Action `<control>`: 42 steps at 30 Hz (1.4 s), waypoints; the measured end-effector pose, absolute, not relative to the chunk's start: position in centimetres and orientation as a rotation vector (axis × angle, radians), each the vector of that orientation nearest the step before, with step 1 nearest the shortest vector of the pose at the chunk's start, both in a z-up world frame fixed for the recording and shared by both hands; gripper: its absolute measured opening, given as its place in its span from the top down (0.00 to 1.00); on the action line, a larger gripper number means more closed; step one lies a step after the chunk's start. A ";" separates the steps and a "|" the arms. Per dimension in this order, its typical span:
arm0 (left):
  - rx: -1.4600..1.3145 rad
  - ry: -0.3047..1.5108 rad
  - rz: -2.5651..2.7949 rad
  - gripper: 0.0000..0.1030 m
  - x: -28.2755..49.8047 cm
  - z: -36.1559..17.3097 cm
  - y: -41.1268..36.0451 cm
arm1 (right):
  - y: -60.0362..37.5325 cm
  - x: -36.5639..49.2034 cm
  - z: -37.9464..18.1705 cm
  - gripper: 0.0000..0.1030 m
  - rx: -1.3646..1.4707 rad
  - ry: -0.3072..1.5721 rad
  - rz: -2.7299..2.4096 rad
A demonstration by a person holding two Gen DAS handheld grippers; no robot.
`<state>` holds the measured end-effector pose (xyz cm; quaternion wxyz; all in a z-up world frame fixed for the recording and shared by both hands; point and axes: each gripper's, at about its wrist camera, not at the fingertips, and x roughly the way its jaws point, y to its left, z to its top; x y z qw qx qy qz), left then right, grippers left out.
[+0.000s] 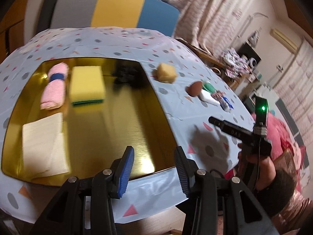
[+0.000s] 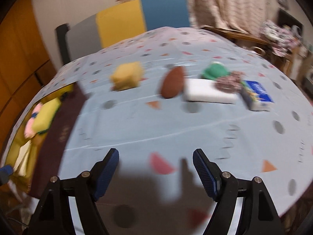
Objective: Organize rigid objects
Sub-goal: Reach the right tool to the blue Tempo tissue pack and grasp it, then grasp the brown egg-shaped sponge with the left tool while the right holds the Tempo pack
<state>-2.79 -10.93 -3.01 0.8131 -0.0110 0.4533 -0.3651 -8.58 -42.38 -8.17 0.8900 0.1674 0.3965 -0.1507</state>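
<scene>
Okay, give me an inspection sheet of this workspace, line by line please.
Surface: table under a patterned cloth.
Job's things: gold tray holds pink towel roll, yellow sponge, white napkin; on the cloth lie tan sponge, brown egg-shaped piece, white block, blue box.
Clutter: nothing seen.
Grippers: left claw and right claw, both open, empty.
Cables: nothing seen.
Surroundings: curtain, striped chair.
</scene>
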 end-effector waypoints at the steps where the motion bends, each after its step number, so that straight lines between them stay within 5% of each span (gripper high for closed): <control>1: -0.010 0.967 -0.790 0.58 -3.0 -2.9 -11.5 | -43.6 -9.0 -8.2 0.22 0.357 0.819 -0.346; 13: 0.091 0.962 -0.849 0.58 -4.2 -1.6 -16.6 | -58.9 -9.2 -7.4 0.21 0.401 0.767 -0.637; 23: 0.117 0.971 -0.853 0.58 -3.7 -0.7 -19.6 | -62.1 -5.8 -10.0 0.21 0.343 0.808 -0.626; 27: 0.110 0.973 -0.863 0.58 -3.1 -0.2 -21.7 | -63.3 -6.2 -11.2 0.43 0.424 0.819 -0.609; 42: 0.221 0.978 -0.834 0.56 -0.6 -1.0 -34.2 | -62.2 -7.6 -11.0 0.48 0.412 0.710 -0.606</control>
